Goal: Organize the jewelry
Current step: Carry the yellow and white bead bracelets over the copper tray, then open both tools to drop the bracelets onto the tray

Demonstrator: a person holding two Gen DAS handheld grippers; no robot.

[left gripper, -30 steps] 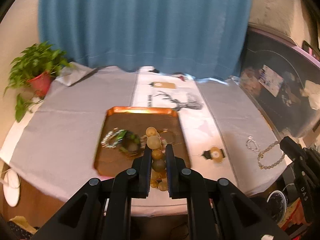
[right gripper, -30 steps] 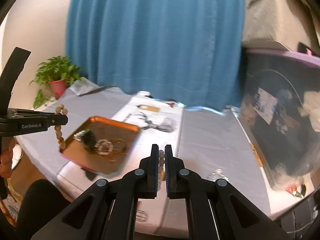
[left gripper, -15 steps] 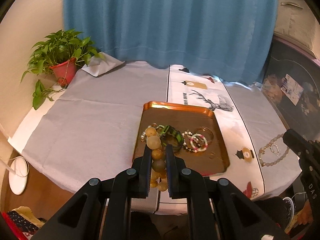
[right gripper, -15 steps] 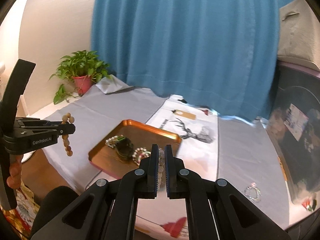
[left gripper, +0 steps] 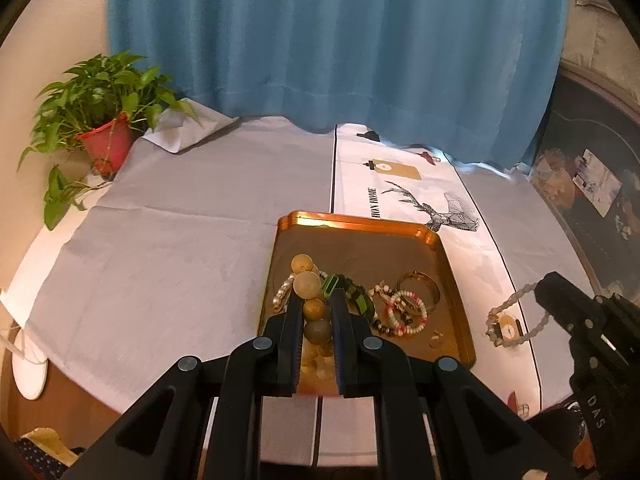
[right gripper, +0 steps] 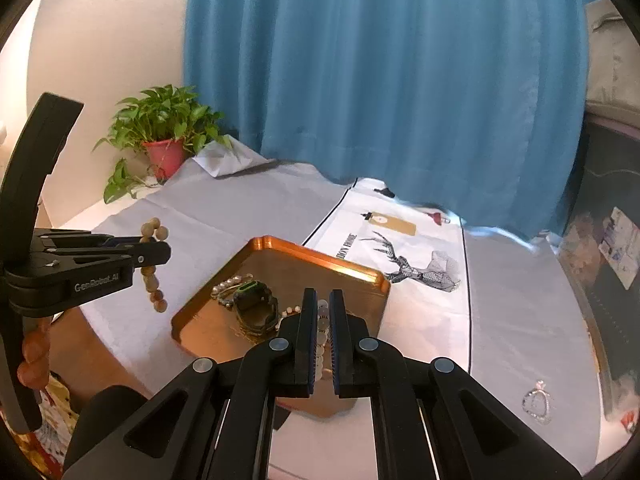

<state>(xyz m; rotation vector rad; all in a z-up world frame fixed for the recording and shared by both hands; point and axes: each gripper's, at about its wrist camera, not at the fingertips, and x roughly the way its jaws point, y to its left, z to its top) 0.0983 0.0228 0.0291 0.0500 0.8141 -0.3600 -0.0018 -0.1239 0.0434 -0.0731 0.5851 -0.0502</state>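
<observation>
Two black grippers. Left wrist view: left gripper (left gripper: 315,312) clenched on round tan-bead strand (left gripper: 307,285), lower centre, above glossy copper tray (left gripper: 360,225) holding bracelets (left gripper: 404,310). Right wrist view: right gripper (right gripper: 323,312) clenched on pale small-bead strand (right gripper: 322,334), lower centre, over tray (right gripper: 320,258).

My black left gripper (left gripper: 316,312) pinches tan-olive beads (left gripper: 313,308) over the copper tray (left gripper: 456,284); a blue curtain (left gripper: 340,48), a red plant pot (left gripper: 106,148) and the grey desk cloth (left gripper: 168,248) surround it.
</observation>
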